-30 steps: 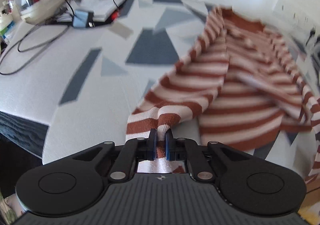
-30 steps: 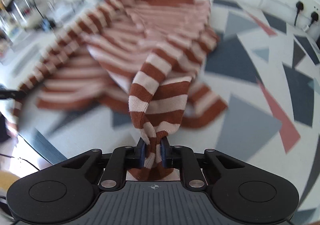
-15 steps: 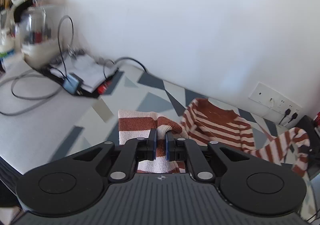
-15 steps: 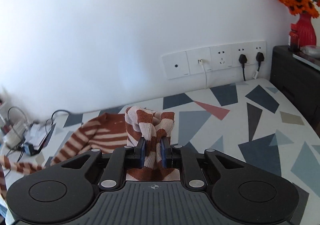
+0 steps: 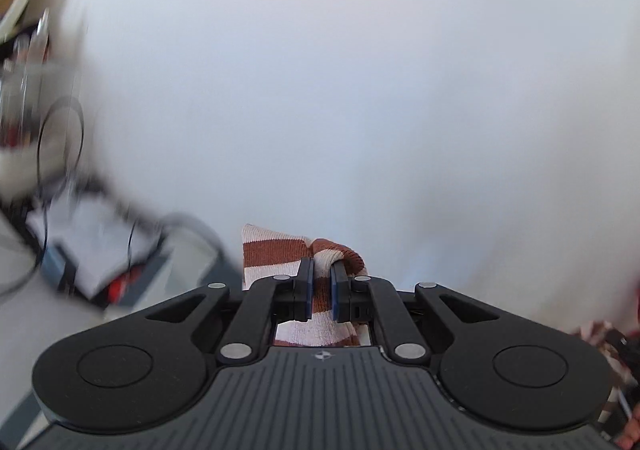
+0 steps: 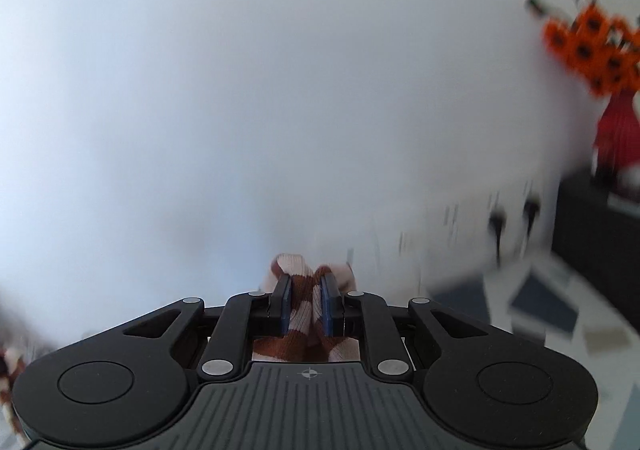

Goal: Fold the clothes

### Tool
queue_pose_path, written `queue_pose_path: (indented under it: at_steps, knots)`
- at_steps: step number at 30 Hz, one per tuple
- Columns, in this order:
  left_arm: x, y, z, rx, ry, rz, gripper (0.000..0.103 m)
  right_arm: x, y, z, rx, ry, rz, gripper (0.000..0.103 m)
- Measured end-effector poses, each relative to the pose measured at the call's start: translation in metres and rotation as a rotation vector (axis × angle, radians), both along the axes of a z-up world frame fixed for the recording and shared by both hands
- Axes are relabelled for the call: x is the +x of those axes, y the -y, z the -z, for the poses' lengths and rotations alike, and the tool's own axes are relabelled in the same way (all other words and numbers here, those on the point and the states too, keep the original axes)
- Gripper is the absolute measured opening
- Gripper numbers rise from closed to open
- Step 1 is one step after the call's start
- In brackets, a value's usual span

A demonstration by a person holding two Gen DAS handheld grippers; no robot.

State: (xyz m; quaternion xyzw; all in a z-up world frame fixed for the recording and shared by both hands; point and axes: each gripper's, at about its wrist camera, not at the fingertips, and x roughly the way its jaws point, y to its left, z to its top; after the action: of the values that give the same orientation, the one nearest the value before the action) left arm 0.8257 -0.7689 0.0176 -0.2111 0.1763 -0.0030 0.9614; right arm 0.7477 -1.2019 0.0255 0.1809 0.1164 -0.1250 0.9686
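Observation:
A rust-and-white striped sweater is held up in the air by both grippers. My left gripper is shut on a bunched fold of it, with striped knit poking out above and below the jaws. My right gripper is shut on another bunched part of the sweater. Both cameras face the white wall, and most of the garment hangs below, out of view. A bit of striped fabric shows at the far right of the left wrist view and at the far left of the right wrist view.
Blurred cables and a white box lie at the left on the table. Wall sockets with black plugs, a dark cabinet and a red vase of orange flowers are at the right. The patterned tabletop shows low right.
Both grippers have risen and tilted up with the sweater, from looking down at the table to facing the wall. The sweater has lifted off the table. Both grips are unchanged.

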Motion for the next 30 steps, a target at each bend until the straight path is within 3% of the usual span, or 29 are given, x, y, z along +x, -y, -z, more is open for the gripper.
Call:
queue_pose_path:
  at_steps: [1, 2, 4, 8, 13, 16, 18, 20, 21, 24, 27, 30]
  knots:
    - [0.006, -0.002, -0.007, 0.005, 0.032, -0.023, 0.008, 0.003, 0.008, -0.009, 0.004, 0.060, 0.041, 0.011]
    - [0.013, -0.003, -0.011, 0.013, 0.048, -0.038, 0.008, 0.006, 0.014, -0.011, -0.003, 0.083, 0.068, 0.005]
    - [0.024, -0.004, -0.010, 0.032, 0.043, -0.054, 0.008, 0.014, 0.026, -0.011, -0.023, 0.111, 0.113, 0.003]
    - [0.047, 0.011, 0.028, 0.095, -0.083, -0.025, 0.009, 0.043, 0.042, 0.024, 0.019, -0.035, 0.059, 0.003]
    - [0.072, 0.047, 0.084, 0.151, -0.233, 0.089, 0.009, 0.071, 0.036, 0.079, 0.038, -0.222, -0.064, 0.005]
    - [0.087, 0.070, 0.113, 0.181, -0.306, 0.153, 0.009, 0.074, 0.037, 0.103, 0.057, -0.301, -0.095, 0.020]
    - [0.098, 0.085, 0.132, 0.202, -0.365, 0.204, 0.017, 0.072, 0.040, 0.119, 0.070, -0.352, -0.109, 0.025]
    - [0.104, 0.096, 0.149, 0.228, -0.428, 0.248, 0.059, 0.070, 0.043, 0.133, 0.065, -0.416, -0.132, 0.033]
    - [0.105, 0.099, 0.153, 0.231, -0.445, 0.260, 0.065, 0.069, 0.043, 0.140, 0.060, -0.449, -0.139, 0.040]
    - [0.104, 0.103, 0.160, 0.215, -0.465, 0.314, 0.066, 0.062, 0.042, 0.156, 0.063, -0.521, -0.154, 0.056]
    - [0.093, 0.103, 0.150, 0.167, -0.441, 0.439, 0.066, 0.064, 0.043, 0.173, 0.091, -0.586, -0.173, 0.057]
    - [0.078, 0.099, 0.134, 0.159, -0.414, 0.454, 0.076, 0.068, 0.040, 0.191, 0.121, -0.648, -0.198, 0.056]
